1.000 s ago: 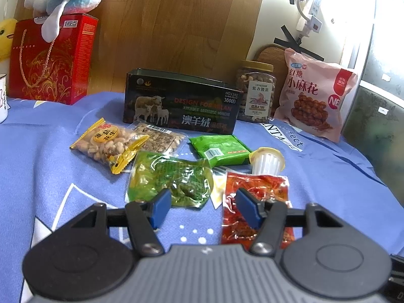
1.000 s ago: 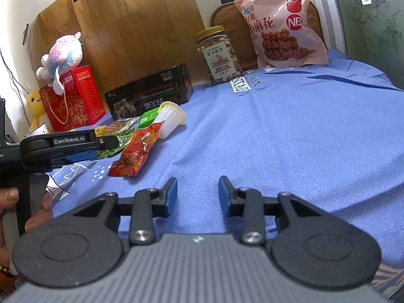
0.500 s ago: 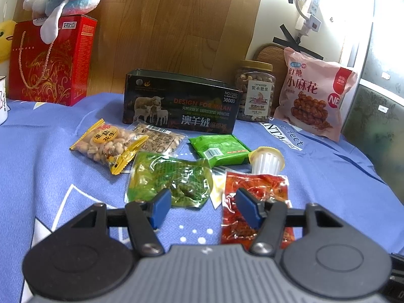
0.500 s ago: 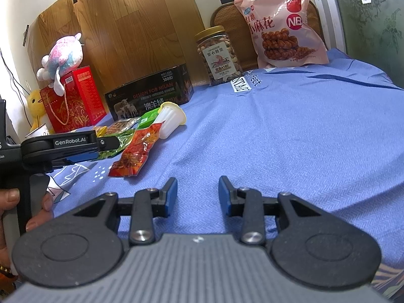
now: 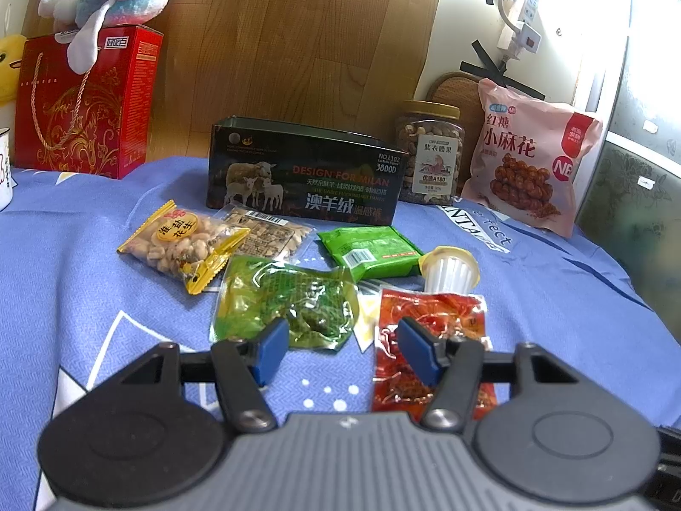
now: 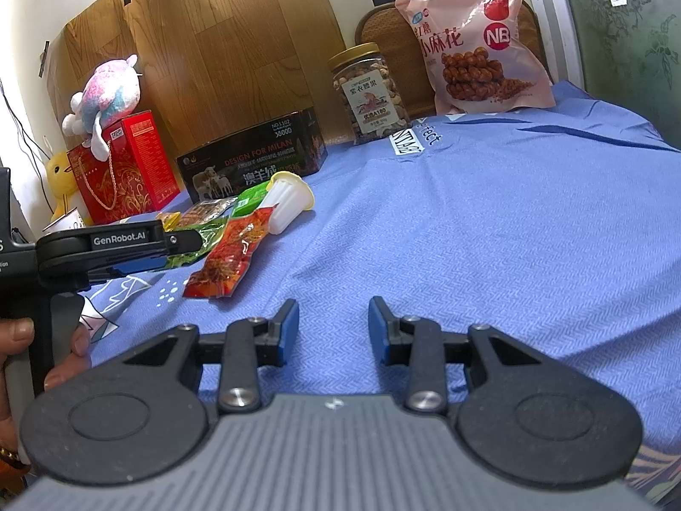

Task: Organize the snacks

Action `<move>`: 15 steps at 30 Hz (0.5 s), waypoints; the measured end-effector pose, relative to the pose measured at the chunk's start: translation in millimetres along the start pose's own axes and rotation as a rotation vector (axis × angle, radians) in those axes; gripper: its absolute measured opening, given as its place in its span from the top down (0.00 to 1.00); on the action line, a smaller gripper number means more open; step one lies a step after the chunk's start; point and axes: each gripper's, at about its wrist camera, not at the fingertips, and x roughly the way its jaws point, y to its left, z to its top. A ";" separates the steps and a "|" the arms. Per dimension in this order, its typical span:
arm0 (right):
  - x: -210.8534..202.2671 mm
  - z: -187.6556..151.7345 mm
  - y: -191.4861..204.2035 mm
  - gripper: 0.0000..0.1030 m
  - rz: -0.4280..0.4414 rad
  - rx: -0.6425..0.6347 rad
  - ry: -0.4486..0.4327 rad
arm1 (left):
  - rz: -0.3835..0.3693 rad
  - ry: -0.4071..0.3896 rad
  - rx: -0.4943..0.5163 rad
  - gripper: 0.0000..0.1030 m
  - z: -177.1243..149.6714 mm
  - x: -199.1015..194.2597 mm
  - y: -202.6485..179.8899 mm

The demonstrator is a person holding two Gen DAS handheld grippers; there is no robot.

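Several snack packets lie on a blue cloth in front of an open dark tin box [image 5: 304, 174]: a yellow peanut packet [image 5: 181, 243], a clear seed packet [image 5: 268, 234], a green packet [image 5: 370, 251], a clear green packet [image 5: 285, 302], a red packet [image 5: 430, 332] and a white jelly cup [image 5: 450, 270]. My left gripper [image 5: 340, 351] is open and empty, hovering just short of the clear green and red packets. My right gripper [image 6: 333, 327] is open and empty over bare cloth, to the right of the red packet [image 6: 230, 262] and the jelly cup [image 6: 286, 204].
A red gift box [image 5: 85, 102] with a plush toy on top stands at the back left. A nut jar [image 5: 430, 157] and a large pink snack bag [image 5: 527, 166] stand at the back right. The left gripper's body [image 6: 106, 242] shows at the left in the right wrist view.
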 end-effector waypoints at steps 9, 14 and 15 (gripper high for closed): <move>0.1 0.7 -0.2 0.62 0.003 -0.004 0.004 | -0.004 0.005 0.004 0.45 -0.1 0.8 -0.6; 1.3 2.0 -0.1 0.62 0.004 0.005 0.011 | -0.005 0.007 0.020 0.45 -0.6 2.2 -3.4; 1.3 2.0 -0.5 0.62 0.005 0.010 0.011 | -0.007 0.005 0.018 0.45 -0.6 1.6 -2.8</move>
